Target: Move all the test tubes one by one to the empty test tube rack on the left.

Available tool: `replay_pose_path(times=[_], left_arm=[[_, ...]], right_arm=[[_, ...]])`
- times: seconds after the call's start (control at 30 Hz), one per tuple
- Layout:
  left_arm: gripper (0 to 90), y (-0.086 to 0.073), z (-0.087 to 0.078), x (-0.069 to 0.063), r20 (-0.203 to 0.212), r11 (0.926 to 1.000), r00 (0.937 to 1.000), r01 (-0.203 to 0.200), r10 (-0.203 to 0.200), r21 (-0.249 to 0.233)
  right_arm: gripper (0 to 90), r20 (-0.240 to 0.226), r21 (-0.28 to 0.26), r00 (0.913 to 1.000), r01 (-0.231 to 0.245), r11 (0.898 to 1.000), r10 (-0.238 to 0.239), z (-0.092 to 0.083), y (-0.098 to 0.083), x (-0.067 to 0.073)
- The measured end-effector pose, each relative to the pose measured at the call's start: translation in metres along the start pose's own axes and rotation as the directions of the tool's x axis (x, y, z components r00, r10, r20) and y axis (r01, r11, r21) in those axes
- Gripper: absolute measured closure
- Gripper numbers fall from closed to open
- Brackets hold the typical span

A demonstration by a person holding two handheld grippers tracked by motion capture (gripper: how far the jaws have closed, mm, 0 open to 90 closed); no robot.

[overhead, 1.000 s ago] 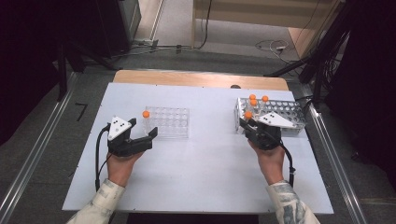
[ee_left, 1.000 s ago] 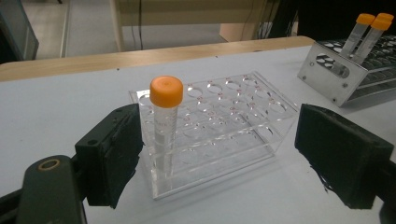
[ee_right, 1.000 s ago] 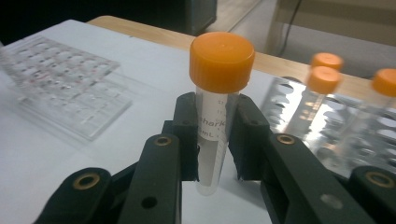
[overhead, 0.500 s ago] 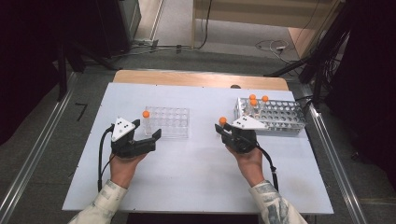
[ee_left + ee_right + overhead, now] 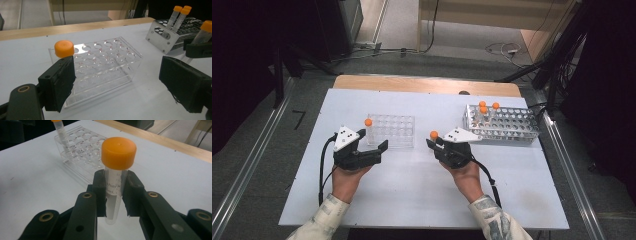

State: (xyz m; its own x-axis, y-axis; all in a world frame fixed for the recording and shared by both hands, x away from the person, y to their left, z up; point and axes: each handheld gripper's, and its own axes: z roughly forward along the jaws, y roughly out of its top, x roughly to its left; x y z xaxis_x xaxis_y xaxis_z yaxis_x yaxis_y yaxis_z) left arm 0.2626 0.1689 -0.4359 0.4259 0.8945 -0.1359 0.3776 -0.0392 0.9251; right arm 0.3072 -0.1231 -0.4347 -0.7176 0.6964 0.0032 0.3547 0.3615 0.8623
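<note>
One tube [image 5: 117, 170] with orange cap clamped upright between the right fingers [image 5: 100, 192], long axis vertical, cap above the pads, rounded bottom hanging free below them. Held over bare counter [image 5: 412, 195], between the metal rack [image 5: 507, 125] behind and to the right of the fingers and the clear rack [image 5: 394, 131] ahead and to the left. Nearer to the clear rack by the right hand's [image 5: 464, 172] side; near edge of that rack just beyond the cap in the right gripper view. Likely next: carry leftward and forward, then lower straight down into an open hole, keeping the axis plumb.

Left fingers [image 5: 185, 90] released, spread wide, nothing between them; resting just in front of the clear rack, level with its near wall. One capped tube [image 5: 369, 129] already seated in the rack's left corner hole, close behind the left pad. Three more tubes [image 5: 486, 111] standing in the metal rack.

Counter white, flat, matte. Wooden strip [image 5: 427, 85] along the far edge; dark floor and cables beyond.
</note>
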Motion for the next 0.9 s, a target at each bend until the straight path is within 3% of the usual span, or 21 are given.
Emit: replay_pose_path(times=[0.47, 0.9], left_arm=[[13.8, 0.005, 0.000, -0.010, 0.041, 0.9999, 0.9991, -0.001, 0.001, -0.011], [16.2, 0.011, 0.004, -0.029, 0.105, 0.9991, 0.9936, -0.041, 0.041, -0.008]], right_arm=[[71.9, -0.062, 0.013, 0.9972, 0.042, 0.999, -0.041, 0.018, 0.001, 0.025], [71.9, -0.116, 0.013, 0.9906, 0.073, 0.997, -0.071, 0.033, 0.006, 0.049]])
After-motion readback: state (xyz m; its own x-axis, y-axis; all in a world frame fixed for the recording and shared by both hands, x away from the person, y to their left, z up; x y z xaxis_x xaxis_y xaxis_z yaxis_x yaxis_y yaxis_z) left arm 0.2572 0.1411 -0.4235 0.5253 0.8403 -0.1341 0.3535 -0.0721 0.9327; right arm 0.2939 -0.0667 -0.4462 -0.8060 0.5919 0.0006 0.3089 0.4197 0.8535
